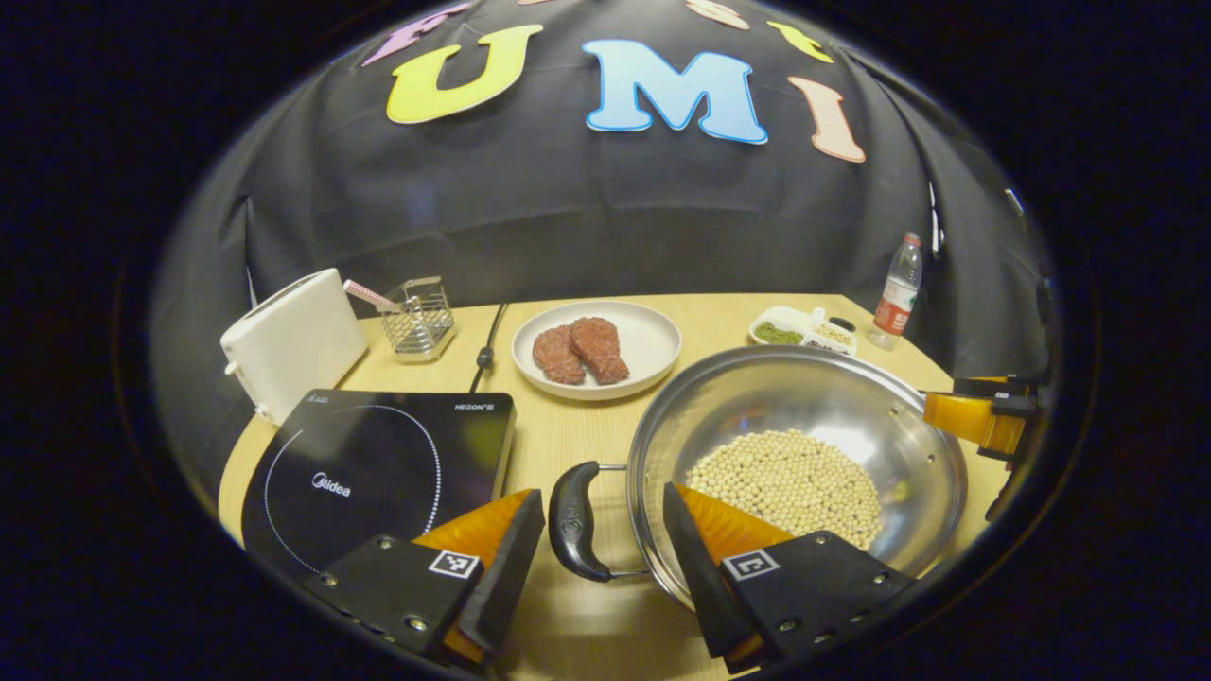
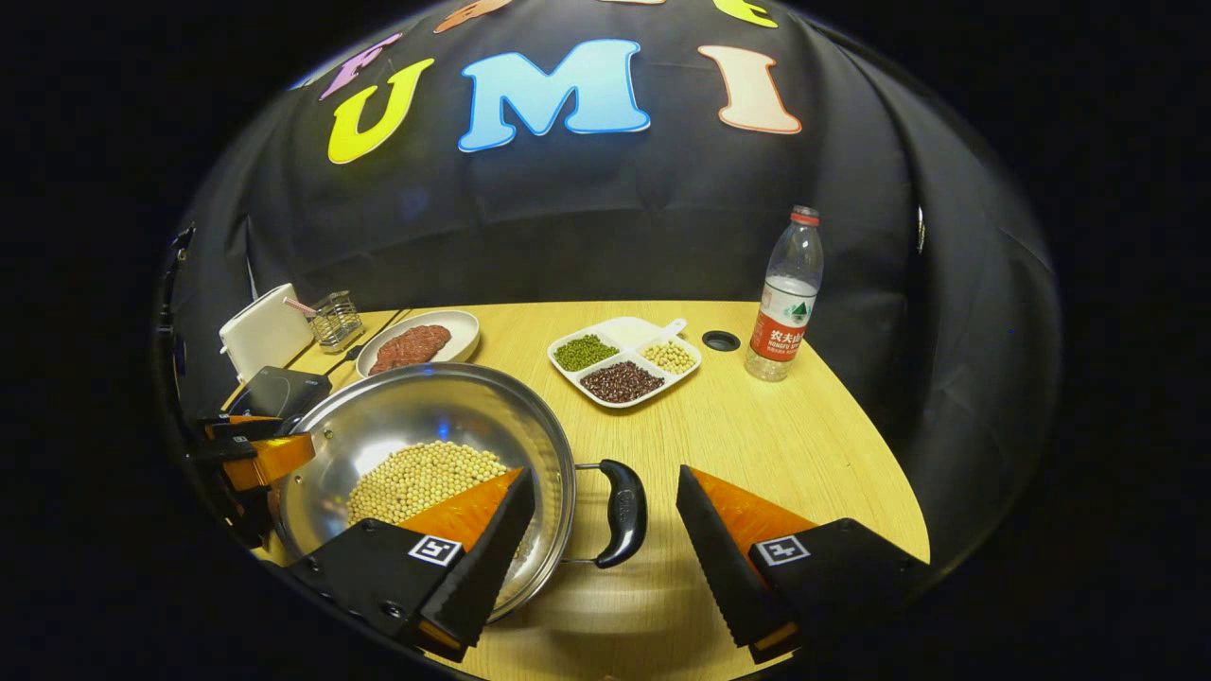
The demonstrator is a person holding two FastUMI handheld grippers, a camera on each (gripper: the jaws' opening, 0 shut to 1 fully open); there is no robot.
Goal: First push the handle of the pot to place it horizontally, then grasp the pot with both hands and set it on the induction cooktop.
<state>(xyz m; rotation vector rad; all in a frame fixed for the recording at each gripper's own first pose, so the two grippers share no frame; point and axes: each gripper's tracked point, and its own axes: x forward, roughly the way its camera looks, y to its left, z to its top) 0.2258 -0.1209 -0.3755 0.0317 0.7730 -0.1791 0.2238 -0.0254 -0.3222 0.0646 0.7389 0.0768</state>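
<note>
Left gripper view: my left gripper (image 1: pixel 601 553) hangs with fingers spread wide, straddling the pot's left handle (image 1: pixel 574 521) but not pressing it. Pot (image 1: pixel 804 407) sits on the table (image 1: pixel 568 435), beans inside, just right of the induction cooktop (image 1: pixel 378 473), not on it. Plate of meat (image 1: pixel 598 350) lies behind, near the toaster (image 1: pixel 293 342)

Right gripper view: right gripper (image 2: pixel 601 553) likewise open, fingers either side of the right handle (image 2: pixel 620 512), no contact that I can make out. Divided bean dish (image 2: pixel 626 364) and bottle (image 2: pixel 785 298) stand well apart

Judgement: handles look level across, so the push step seems done. Left to do: close both grips, lift, set pot on cooktop
</note>
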